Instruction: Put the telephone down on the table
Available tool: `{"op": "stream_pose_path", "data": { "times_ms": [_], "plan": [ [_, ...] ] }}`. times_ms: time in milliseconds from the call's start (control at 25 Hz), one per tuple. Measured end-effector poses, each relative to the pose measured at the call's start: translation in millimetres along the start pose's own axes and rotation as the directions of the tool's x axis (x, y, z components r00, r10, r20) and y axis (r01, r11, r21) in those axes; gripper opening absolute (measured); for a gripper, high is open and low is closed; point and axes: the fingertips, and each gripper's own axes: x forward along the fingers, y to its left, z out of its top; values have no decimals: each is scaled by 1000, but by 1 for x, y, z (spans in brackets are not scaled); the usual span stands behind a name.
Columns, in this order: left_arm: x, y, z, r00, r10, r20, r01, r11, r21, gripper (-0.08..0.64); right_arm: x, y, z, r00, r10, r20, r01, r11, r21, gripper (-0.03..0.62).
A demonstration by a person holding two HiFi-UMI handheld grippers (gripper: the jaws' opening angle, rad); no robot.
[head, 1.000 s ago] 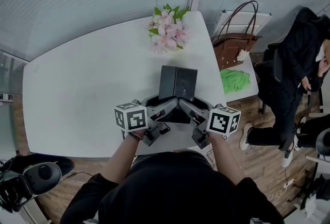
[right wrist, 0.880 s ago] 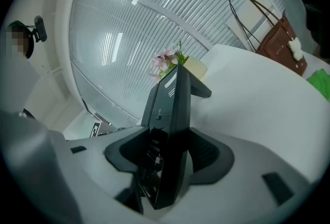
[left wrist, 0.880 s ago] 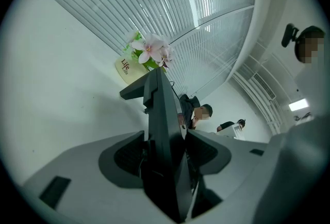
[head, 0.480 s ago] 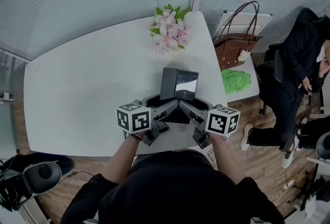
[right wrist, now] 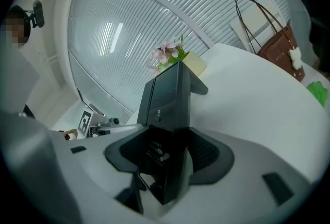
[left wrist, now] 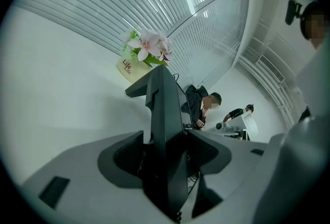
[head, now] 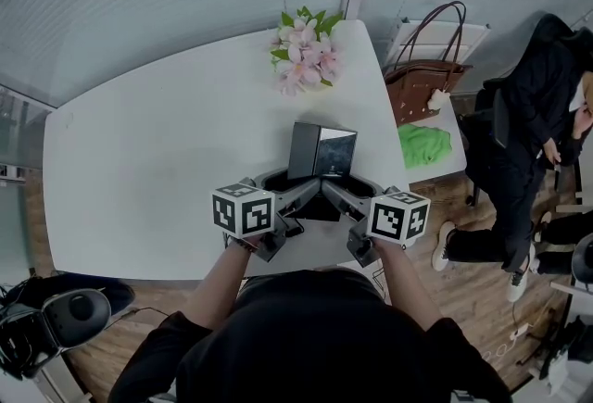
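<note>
The black telephone (head: 320, 151) stands tipped up on edge over the white table (head: 139, 170), close to its near edge, with its glossy face turned right. My left gripper (head: 298, 195) holds its near left side and my right gripper (head: 338, 195) its near right side. In the left gripper view the phone's thin edge (left wrist: 164, 115) fills the gap of the left gripper (left wrist: 165, 153), both pads against it. The right gripper view shows the telephone (right wrist: 167, 99) clamped in the right gripper (right wrist: 172, 153). I cannot tell whether its lower edge touches the table.
A pink flower bunch (head: 304, 58) lies at the table's far edge. A brown handbag (head: 422, 77) and a green cloth (head: 423, 144) sit on a side surface to the right. A person in black (head: 528, 114) sits beyond them. A dark chair (head: 65, 318) is at lower left.
The telephone's far end has tipped up, so it stands steeper and looks shorter from above. Both grippers have stayed almost in place.
</note>
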Motion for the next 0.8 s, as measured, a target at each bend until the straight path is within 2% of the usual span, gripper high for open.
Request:
{"op": "stream_pose_path", "data": {
  "times_ms": [280,600,800],
  "plan": [
    [-1,0,0,999,38,-14,-38,999,18,267,-1,0,0,1000,-17,-2,17,1000,-21,227],
    [-3,1,1,996,86,-22,-84,993,81,270,-1,0,1,999,-47,-4,46,997,-64,233],
    [-6,0,3,991,131,-8,-128,977,168,272,-2,1,1,999,-53,6,54,996,-72,236]
  ]
}}
